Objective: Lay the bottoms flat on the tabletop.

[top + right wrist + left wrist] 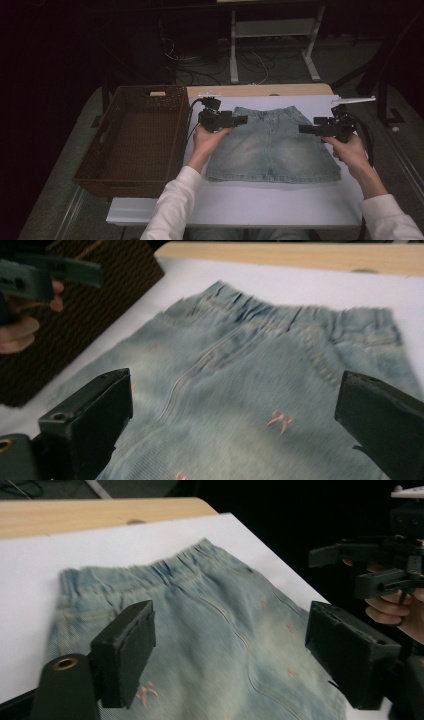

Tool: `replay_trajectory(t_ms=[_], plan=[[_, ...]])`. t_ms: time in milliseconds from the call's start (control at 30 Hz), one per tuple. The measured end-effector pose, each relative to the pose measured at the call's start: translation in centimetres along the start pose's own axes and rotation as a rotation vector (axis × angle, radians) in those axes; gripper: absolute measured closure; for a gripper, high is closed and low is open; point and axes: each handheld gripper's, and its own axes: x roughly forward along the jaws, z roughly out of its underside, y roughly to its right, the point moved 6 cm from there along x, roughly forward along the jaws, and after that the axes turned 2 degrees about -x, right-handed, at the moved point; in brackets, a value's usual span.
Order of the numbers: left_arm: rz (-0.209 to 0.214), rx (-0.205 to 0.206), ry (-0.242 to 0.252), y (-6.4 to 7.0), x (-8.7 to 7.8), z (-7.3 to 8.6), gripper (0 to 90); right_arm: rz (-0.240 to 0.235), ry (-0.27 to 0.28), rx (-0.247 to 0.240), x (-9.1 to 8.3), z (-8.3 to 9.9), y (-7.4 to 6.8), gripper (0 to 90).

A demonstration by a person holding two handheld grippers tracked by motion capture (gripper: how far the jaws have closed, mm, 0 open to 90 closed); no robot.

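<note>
A light-blue denim skirt point(272, 146) with small pink bows lies flat on the white table point(250, 202), waistband toward the far edge. My left gripper point(242, 120) hovers open over the skirt's left upper side, jaws pointing right. My right gripper point(302, 129) hovers open over the skirt's right upper side, jaws pointing left. In the left gripper view the skirt point(210, 645) spreads between the wide-apart jaws, and the right gripper point(330, 565) shows at the far right. In the right gripper view the skirt point(250, 385) lies between the open jaws, with nothing held.
A dark brown woven basket point(134, 140) stands empty to the left of the table, close to the skirt's left edge. A wooden strip point(260, 90) runs along the table's far side. Cables and a white stand's legs point(272, 50) lie on the floor behind.
</note>
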Motion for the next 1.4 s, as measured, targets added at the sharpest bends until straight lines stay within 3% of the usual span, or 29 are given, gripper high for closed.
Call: replay_trajectory(t_ms=[133, 233, 333, 433, 600, 833, 1067, 1200, 1333, 1400], plan=[[0.014, 0.005, -0.03, 0.4, -0.2, 1.2, 15.6, -0.032, -0.02, -0.023, 0.4, 1.1, -1.3, 0.5], [0.034, -0.005, -0.024, 0.7, -0.8, 2.2, 14.5, -0.073, -0.027, -0.052, 0.7, 2.0, -2.7, 1.6], [0.052, -0.025, -0.024, 0.8, -1.3, 3.4, 14.5, -0.072, -0.074, -0.1, 1.1, 3.3, -4.0, 4.0], [0.043, -0.023, -0.05, 0.8, -1.7, 4.8, 14.5, -0.09, -0.135, -0.136, 1.8, 4.6, -5.4, 3.4], [0.052, -0.036, -0.046, 0.7, -2.5, 6.5, 14.5, -0.125, -0.175, -0.175, 2.5, 6.0, -7.3, 3.5], [0.034, -0.036, -0.046, 0.2, -3.7, 7.8, 14.6, -0.145, -0.237, -0.198, 4.1, 7.7, -8.5, 4.4], [0.016, 0.003, -0.083, 0.7, -3.9, 8.8, 14.6, -0.119, -0.265, -0.174, 5.8, 8.4, -8.3, 12.6], [-0.009, 0.006, -0.092, 0.6, -4.3, 9.2, 14.6, -0.089, -0.321, -0.158, 7.5, 8.9, -7.8, 16.7], [-0.032, -0.005, -0.104, 0.3, -4.4, 9.8, 14.6, -0.037, -0.321, -0.19, 7.9, 8.9, -7.9, 34.6], [-0.045, -0.007, -0.114, 0.3, -4.3, 10.0, 14.6, 0.0, -0.318, -0.232, 7.9, 9.0, -7.9, 46.1]])
